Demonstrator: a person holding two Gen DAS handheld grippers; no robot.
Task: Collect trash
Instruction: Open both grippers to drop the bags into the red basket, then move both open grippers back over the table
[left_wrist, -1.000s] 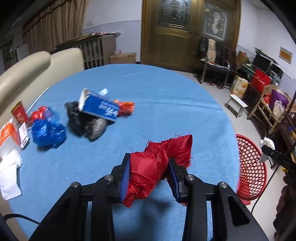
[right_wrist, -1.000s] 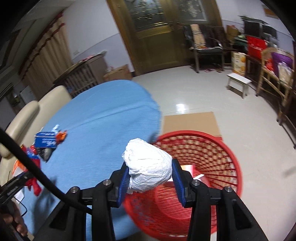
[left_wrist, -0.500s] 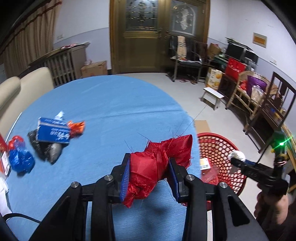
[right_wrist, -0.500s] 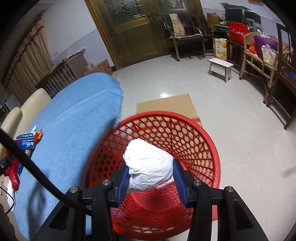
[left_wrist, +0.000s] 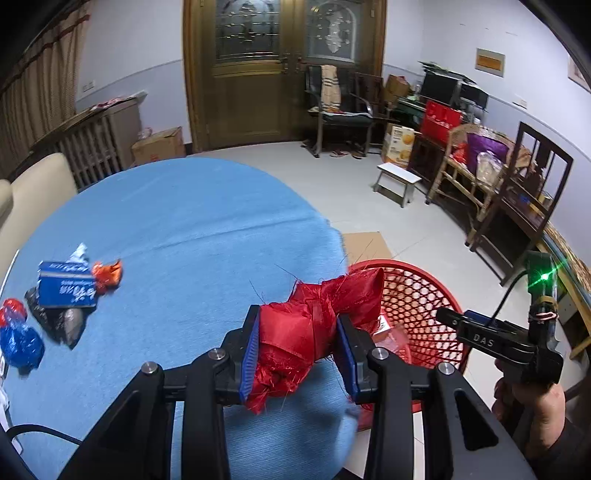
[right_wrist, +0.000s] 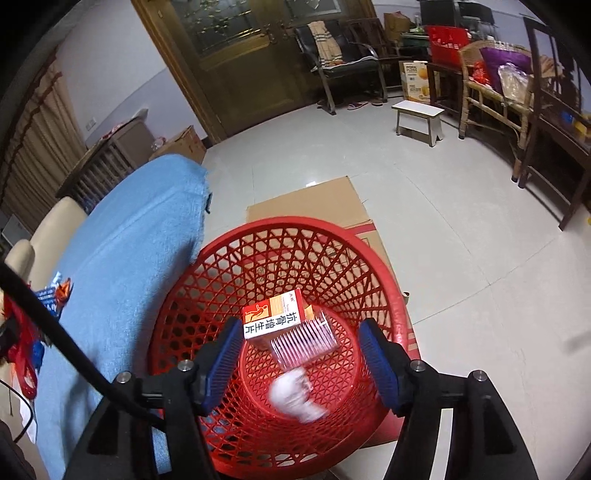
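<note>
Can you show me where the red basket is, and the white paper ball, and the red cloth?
red basket (right_wrist: 280, 229): right wrist view, on its far rim.
white paper ball (right_wrist: 295, 397): right wrist view, on its blurred middle.
red cloth (left_wrist: 303, 332): left wrist view, on the bunched middle.

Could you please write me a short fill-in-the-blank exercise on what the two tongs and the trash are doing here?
1. The left tongs are shut on a crumpled ____ cloth scrap.
2. The right tongs hang open above the red plastic lattice ____.
3. A blurred crumpled white paper ball is inside the basket, near a ____ printed with red and orange.

Missing words: red; basket; box
</note>
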